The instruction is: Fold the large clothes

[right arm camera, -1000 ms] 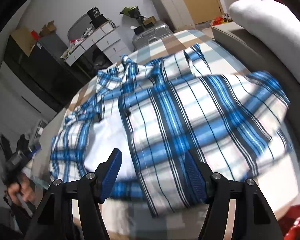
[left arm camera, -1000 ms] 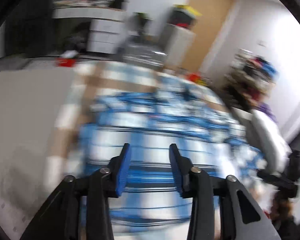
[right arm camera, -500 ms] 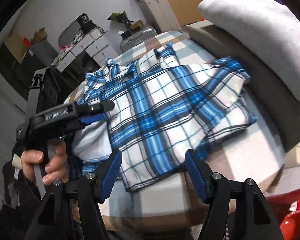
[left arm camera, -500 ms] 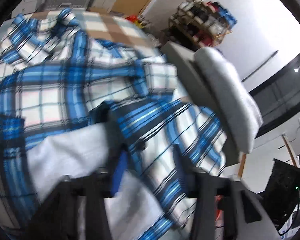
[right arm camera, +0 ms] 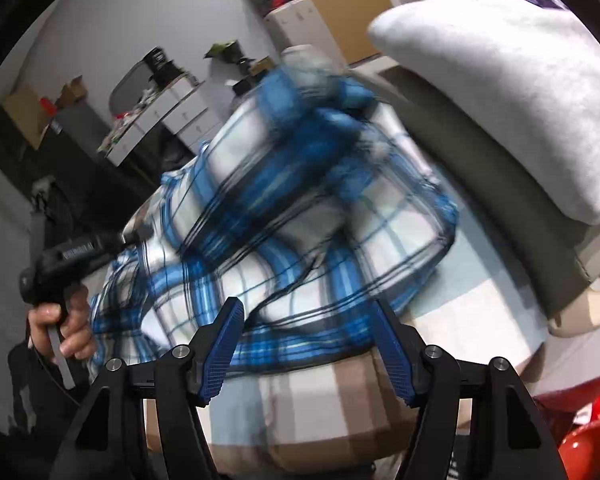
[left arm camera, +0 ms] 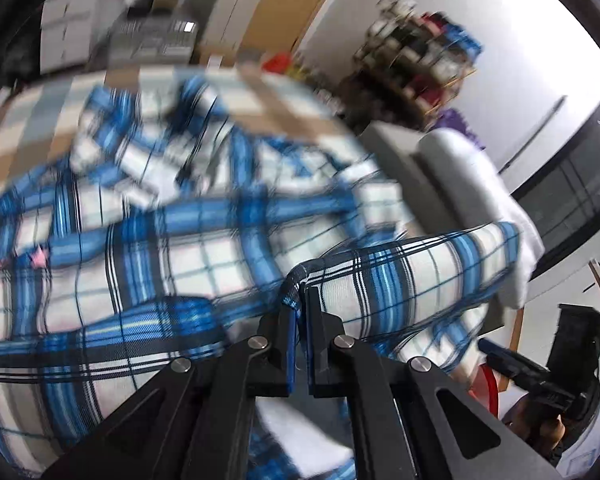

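Two claws — left claw [left arm camera: 299, 308], right claw [right arm camera: 309, 344] — one shirt [left arm camera: 204, 236]

Blue, white and black plaid shirt [right arm camera: 300, 240] on a bedspread [right arm camera: 320, 408] of tan, white and pale-blue checks; beside the bedspread, a light-grey cushion [right arm camera: 500, 92]. Gripper pads [right arm camera: 226, 344] blue on black frames.

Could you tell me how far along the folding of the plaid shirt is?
Early. Done: the plaid shirt lies on the checked bedcover, one part bunched over the body. In hand: the left gripper has just closed on a fold of cloth. The right gripper hovers open at the near hem. Left: no neat fold shows yet.
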A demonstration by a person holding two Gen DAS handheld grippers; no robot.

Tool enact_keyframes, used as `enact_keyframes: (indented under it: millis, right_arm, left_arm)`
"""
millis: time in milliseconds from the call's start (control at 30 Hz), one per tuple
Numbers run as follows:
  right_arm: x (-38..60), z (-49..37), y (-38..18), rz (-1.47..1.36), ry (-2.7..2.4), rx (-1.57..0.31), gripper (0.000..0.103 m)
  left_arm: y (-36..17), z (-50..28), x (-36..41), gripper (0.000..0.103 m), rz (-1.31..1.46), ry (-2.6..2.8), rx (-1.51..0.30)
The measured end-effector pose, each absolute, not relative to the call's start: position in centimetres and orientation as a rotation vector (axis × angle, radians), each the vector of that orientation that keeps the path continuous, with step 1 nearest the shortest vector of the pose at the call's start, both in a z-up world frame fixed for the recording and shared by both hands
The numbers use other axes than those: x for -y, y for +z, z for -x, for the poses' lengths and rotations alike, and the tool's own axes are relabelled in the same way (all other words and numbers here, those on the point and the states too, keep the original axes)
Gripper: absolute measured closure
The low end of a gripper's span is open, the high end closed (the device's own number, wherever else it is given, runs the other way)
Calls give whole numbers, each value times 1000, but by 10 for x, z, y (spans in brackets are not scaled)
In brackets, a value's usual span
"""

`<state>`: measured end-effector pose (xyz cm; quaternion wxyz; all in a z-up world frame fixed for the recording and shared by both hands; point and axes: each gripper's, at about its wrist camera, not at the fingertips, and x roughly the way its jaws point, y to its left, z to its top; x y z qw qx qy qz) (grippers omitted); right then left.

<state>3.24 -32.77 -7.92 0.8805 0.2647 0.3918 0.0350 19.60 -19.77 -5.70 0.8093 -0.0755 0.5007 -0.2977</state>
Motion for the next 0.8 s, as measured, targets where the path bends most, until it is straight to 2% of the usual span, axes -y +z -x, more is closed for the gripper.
enact_keyframes:
  millis: [133, 200, 267, 433, 633, 733, 800]
  right_arm:
    - [341, -31, -81, -604, 43, -800, 37]
    - [346, -31, -82, -620, 38, -783, 37]
    - [349, -34, -84, -642, 53, -775, 37]
    - [360, -37, -81, -720, 28, -690, 37]
    - [349, -42, -73, -701, 82, -684, 37]
    - [337, -52, -83, -723, 144, -729, 37]
    - [329, -61, -92, -753, 189, -766, 37]
  left_arm:
    - [-73, -196, 195, 95, 243, -627, -1133]
    - [-72, -189, 194, 72, 283, -639, -1127]
    - [-68, -179, 194, 63, 297, -659, -1104]
    - [-65, -157, 209, 62, 294, -763, -1123]
    - [-98, -164, 249, 62, 210, -747, -1247]
    - [-102, -162, 260, 64, 219, -762, -1206]
    - [-102, -163, 261, 103, 242, -750, -1191]
